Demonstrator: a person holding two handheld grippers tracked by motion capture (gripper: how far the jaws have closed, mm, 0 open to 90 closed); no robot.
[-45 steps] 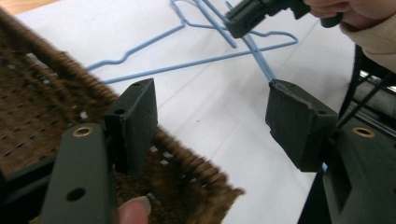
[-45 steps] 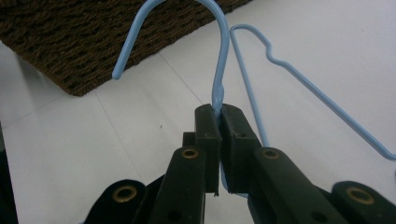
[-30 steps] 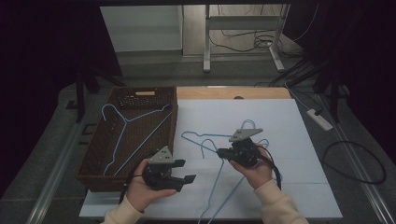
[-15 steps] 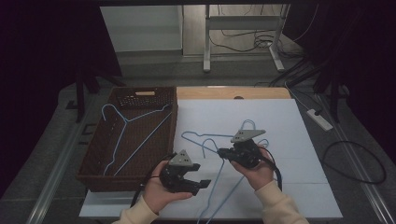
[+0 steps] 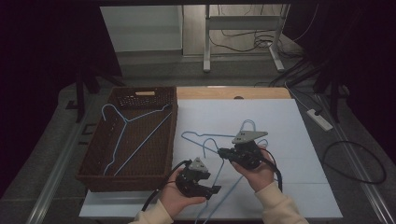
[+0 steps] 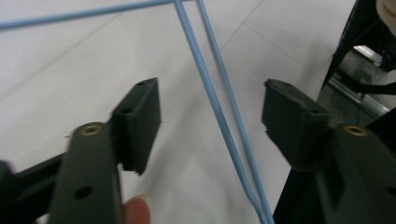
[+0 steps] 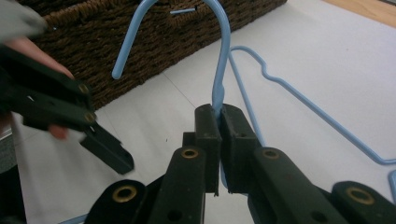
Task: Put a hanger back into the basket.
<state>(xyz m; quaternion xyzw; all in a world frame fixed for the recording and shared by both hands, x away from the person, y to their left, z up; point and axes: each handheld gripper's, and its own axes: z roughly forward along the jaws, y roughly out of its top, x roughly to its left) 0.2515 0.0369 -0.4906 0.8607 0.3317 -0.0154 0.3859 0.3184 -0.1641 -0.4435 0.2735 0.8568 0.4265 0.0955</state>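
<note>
At the near edge of the table, the left tongs stand apart, having just been closing a little, and two thin wires of a light blue wire hanger run up between the pads without touching either one. A little farther in, the right tongs are clamped shut on the twisted neck of that hanger, just under its hook, which curves up and over toward the basket. In the high view the hanger slants from the right tongs down past the left tongs toward the table's front edge. Other blue wire hangers lie flat beyond it, overlapping. The table is covered in white sheeting with a bare wooden strip at the far edge. To the left sits a dark brown wicker basket holding another blue hanger. Beyond are a grey floor, a white power strip, cables and metal desk legs in a dim room.
</note>
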